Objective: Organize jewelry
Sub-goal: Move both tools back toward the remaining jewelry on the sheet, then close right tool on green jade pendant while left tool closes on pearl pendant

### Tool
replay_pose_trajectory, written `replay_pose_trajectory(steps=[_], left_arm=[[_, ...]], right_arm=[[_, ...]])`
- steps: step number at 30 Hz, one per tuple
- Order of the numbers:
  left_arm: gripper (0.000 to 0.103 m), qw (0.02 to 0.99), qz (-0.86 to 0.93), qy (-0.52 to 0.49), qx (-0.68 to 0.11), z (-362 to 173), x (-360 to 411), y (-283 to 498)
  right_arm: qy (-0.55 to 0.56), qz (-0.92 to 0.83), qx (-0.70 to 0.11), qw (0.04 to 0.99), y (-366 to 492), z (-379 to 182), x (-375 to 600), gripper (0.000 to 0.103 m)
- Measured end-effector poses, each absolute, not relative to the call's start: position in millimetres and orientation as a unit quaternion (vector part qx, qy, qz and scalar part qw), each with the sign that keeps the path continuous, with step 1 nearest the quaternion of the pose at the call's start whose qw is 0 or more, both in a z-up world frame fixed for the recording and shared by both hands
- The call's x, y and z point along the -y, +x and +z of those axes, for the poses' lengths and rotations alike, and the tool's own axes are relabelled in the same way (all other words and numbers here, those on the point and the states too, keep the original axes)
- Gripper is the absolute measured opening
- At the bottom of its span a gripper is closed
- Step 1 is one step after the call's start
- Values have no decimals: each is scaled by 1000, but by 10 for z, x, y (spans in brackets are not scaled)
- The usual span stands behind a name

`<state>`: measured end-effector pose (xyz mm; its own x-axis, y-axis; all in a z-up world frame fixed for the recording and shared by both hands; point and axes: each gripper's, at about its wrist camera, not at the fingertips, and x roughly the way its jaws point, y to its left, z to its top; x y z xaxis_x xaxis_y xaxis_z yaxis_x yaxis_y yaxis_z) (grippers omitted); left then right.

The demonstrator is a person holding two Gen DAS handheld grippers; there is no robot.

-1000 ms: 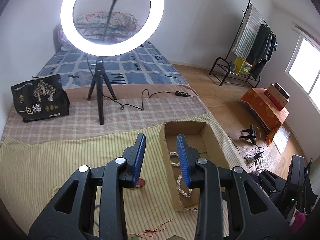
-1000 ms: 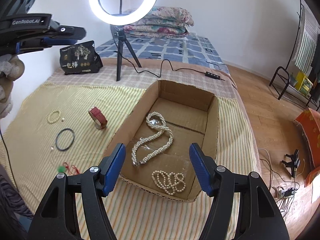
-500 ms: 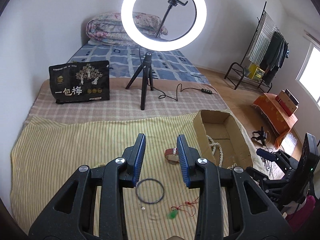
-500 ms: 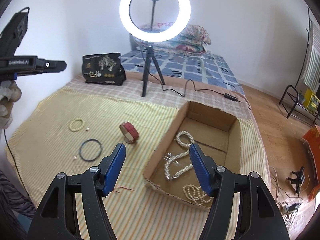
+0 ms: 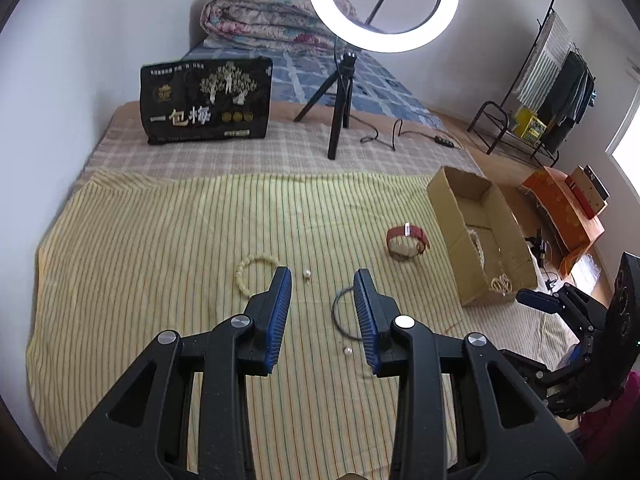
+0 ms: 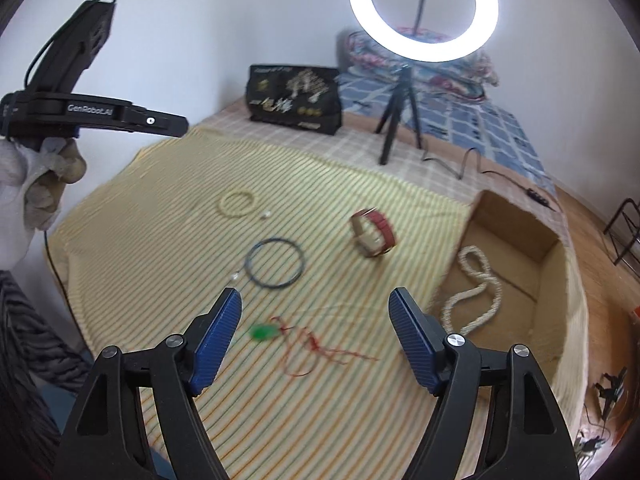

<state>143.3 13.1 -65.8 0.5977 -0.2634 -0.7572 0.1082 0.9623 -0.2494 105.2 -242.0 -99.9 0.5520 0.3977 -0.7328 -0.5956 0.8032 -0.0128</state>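
On the yellow striped cloth lie a cream bead bracelet, a dark bangle, two loose pearls and a red watch. My left gripper hovers over the bangle and bracelet, jaws narrowly apart and empty. My right gripper hangs above a green pendant on a red cord; its jaws are opening with nothing between them. The bangle and watch lie just beyond it. A cardboard box at the right holds pearl necklaces.
A ring light on a tripod and a black printed bag stand behind the cloth, with a cable trailing right. A gloved hand holds the left gripper at the far left. The bed's edge drops off beyond the box.
Both views have swung left, away from the box and onto the loose jewelry on the cloth. The left gripper has come lower. The right jaws have widened.
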Motion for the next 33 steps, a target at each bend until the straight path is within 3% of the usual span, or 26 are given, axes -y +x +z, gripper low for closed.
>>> replay_pose_trajectory(steps=[10,23,33], left_arm=[[32,860,-131,-93,-484,-1139,63,1246],[32,835,-148,-62,-527,-1601,382,1339],[32,824,-149,-36,-545,-1825,542,1407]], right_arm=[[-186,327,-424,824,933,-1616,2092,76],[-129,333,-467,809,1162,-1936,2011,75],[-136,330,-466,810,1202,-2004,1943,65]])
